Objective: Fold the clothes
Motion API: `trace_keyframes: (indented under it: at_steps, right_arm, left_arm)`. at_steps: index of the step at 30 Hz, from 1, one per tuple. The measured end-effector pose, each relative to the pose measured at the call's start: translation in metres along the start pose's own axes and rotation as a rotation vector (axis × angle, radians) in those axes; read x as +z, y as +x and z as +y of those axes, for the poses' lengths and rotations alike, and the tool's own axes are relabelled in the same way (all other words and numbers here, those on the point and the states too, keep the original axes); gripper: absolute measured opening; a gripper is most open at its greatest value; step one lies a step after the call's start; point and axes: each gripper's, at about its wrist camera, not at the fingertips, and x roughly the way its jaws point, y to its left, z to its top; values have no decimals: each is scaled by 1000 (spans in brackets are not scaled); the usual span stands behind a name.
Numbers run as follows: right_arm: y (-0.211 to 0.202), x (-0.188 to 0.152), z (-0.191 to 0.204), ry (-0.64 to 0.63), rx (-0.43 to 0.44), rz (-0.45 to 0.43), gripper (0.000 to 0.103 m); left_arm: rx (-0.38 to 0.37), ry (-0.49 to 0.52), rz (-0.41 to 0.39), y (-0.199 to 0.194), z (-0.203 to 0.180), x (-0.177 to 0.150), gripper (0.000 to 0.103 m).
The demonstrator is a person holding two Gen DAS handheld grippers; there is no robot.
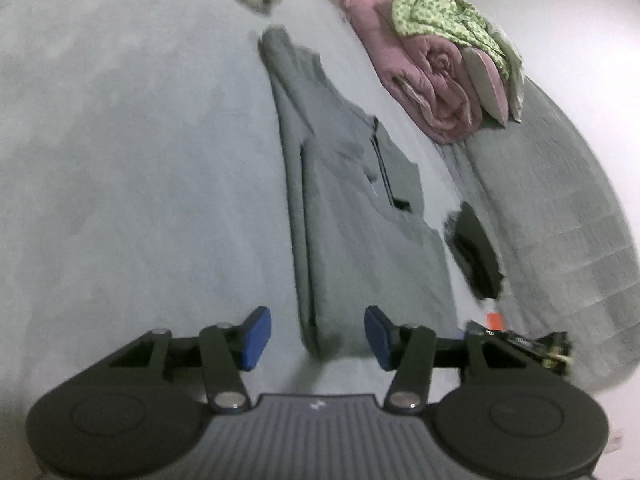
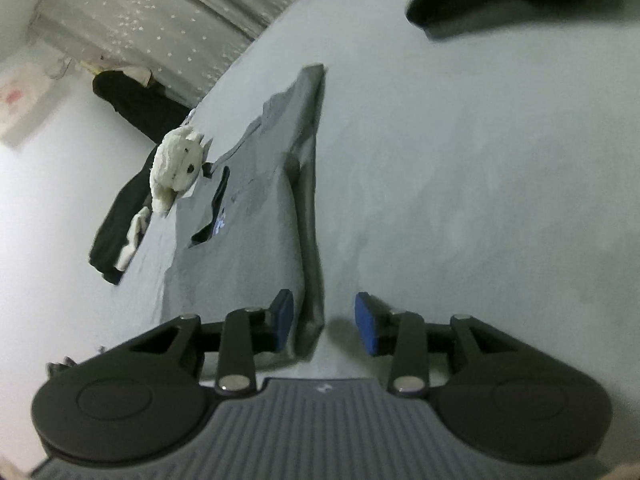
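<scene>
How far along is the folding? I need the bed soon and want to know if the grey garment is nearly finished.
Done: the grey garment lies flat on the bed with one long side folded over. In hand: nothing; the left gripper and right gripper are open, straddling its near edge. Left: further folds, plus the pink and green clothes heaped beyond.

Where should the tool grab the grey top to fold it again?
Probably the near bottom corners of the grey top, coming in low from the near edge. It lies flat and long, already folded along one side, and each open tool, left tool and right tool, has a corner between its pads.
</scene>
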Motion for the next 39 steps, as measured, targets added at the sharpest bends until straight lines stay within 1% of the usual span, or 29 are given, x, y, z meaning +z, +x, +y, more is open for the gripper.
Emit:
trace_keyframes:
  at_steps: [4,7,11,13,16,18,21,22,23,24,25,26,27,28,29,30,31,32,35,39]
  right_arm:
    - [11,0,5,-24,6,32,38]
    - [15,2,2,-27,4,44,38]
    - [18,6,-5,-16,52,84,46]
    - [22,7,-8,-4,85,98,47]
    - [28,9,-13,33,133,105,47]
    - [33,10,-11,34,152,109,47]
    - [40,10,-5,18,171,111,45]
    - [42,10,-4,14,176,110,42]
    - [45,9,-4,20,182,108,36]
    - [47,8,-5,28,187,105,32]
    - [49,8,-8,43,197,103,25]
    - [51,6,-12,69,216,102,19]
    - [53,5,-16,99,240,101,17]
    - [53,3,-20,124,263,96,16]
    - [52,2,-22,146,286,91,16]
    - [51,2,-24,169,309,86,16]
    - [50,1,-27,191,333,82,17]
    - [49,1,-28,216,350,75,17]
    - [42,-1,-31,293,393,45,15]
    - [28,-3,-31,353,416,4,14]
  left_arm:
    - [-2,-13,26,9,0,2,52]
    - [-18,-37,37,15,3,5,55]
    - [-64,-88,59,24,11,7,56]
    - [-87,-100,68,31,12,8,56]
    - [-101,-86,77,39,9,9,56]
    - [-108,-74,78,44,5,10,56]
    - [-123,-65,68,51,1,10,56]
    - [-130,-66,60,52,1,10,56]
    - [-137,-68,51,53,1,9,55]
    - [-141,-69,38,54,1,7,53]
    - [-140,-69,23,54,1,5,50]
    - [-140,-70,7,54,1,2,43]
    - [-139,-71,-9,55,1,0,37]
    - [-139,-74,-24,55,2,-3,35]
    - [-141,-88,-38,56,3,-5,29]
    - [-147,-106,-43,57,4,-6,21]
    - [-155,-131,-46,59,7,-7,16]
    - [-167,-158,-49,61,10,-7,13]
    - [-213,-234,-74,60,13,-8,11]
    - [-235,-278,-96,50,7,-12,10]
